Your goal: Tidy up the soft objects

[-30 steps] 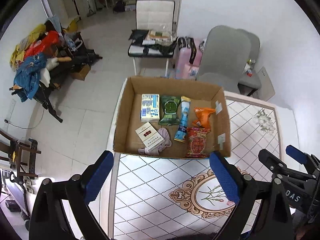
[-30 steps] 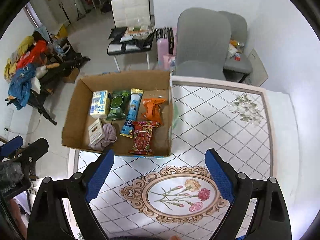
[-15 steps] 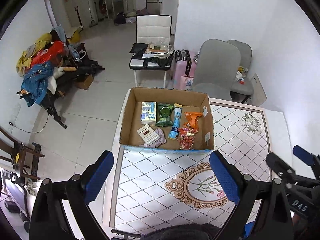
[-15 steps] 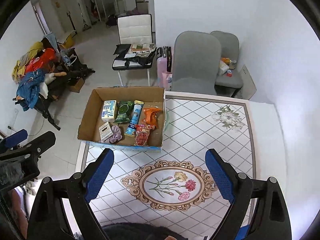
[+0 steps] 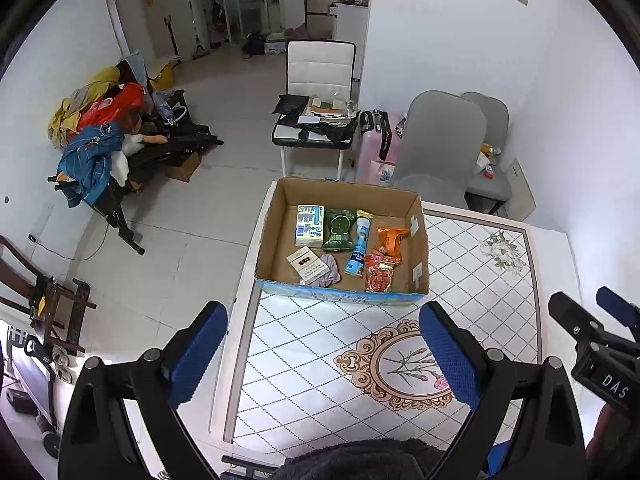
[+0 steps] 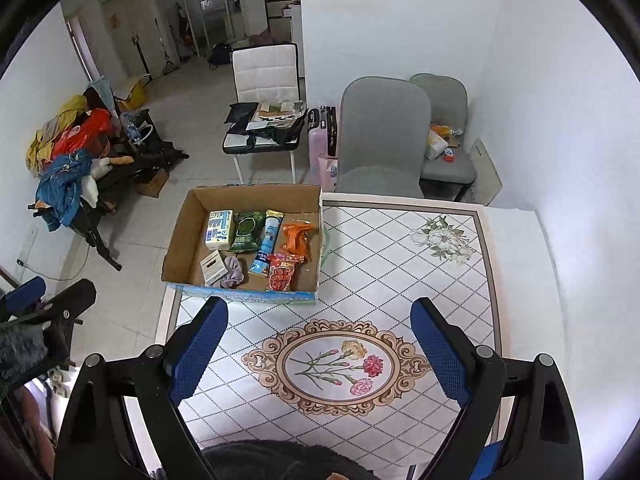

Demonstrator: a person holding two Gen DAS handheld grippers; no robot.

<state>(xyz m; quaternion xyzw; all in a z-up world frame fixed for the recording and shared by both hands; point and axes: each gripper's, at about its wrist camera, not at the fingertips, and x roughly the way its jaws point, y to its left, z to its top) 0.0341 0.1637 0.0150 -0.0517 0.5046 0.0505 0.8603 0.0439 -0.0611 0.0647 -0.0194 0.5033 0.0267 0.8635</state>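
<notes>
Both grippers have pulled back and up since a second ago, so the open brown cardboard box (image 5: 343, 240) now looks smaller and farther off.

Left wrist view: the left gripper (image 5: 324, 350) hangs spread and empty over the white diamond-patterned counter (image 5: 320, 360). The box sits at the counter's far left corner, holding a white-and-blue tissue pack (image 5: 309, 220), green packet (image 5: 339, 229), orange pouch (image 5: 390, 239), red snack bag (image 5: 379, 277) and lilac cloth (image 5: 330, 275).

Right wrist view: the right gripper (image 6: 319, 346) is likewise spread, gripping nothing, well short of the box (image 6: 244, 238).
</notes>
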